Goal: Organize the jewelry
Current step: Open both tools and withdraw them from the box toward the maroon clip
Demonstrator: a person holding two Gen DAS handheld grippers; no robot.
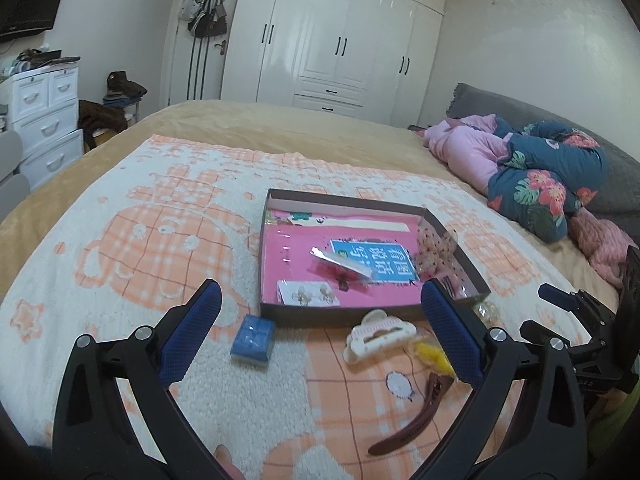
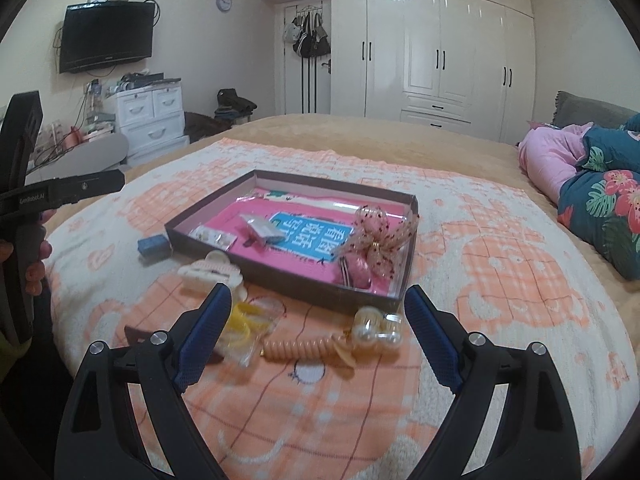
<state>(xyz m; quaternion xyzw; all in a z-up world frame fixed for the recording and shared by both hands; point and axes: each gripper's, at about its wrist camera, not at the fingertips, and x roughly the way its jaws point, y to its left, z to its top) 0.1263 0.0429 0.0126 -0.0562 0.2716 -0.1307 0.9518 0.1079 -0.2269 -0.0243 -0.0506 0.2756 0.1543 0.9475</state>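
We hold both grippers over a bed spread with an orange-and-white blanket (image 2: 500, 248). Our left gripper (image 1: 320, 300) has its fingers spread wide and grips nothing; our right gripper (image 2: 318, 304) likewise stands wide apart and empty. The shallow brown box (image 2: 276, 276) sits mid-blanket, holding a pink bow (image 2: 376, 232) near its right wall and an earring card (image 1: 308, 294) at its near left corner. Along the box's near edge lie a blue case (image 1: 253, 338), a cream claw clip (image 1: 378, 334), a yellow tie (image 2: 244, 320), a coiled band (image 2: 296, 350), a pearl clip (image 2: 378, 330) and a brown clip (image 1: 412, 420).
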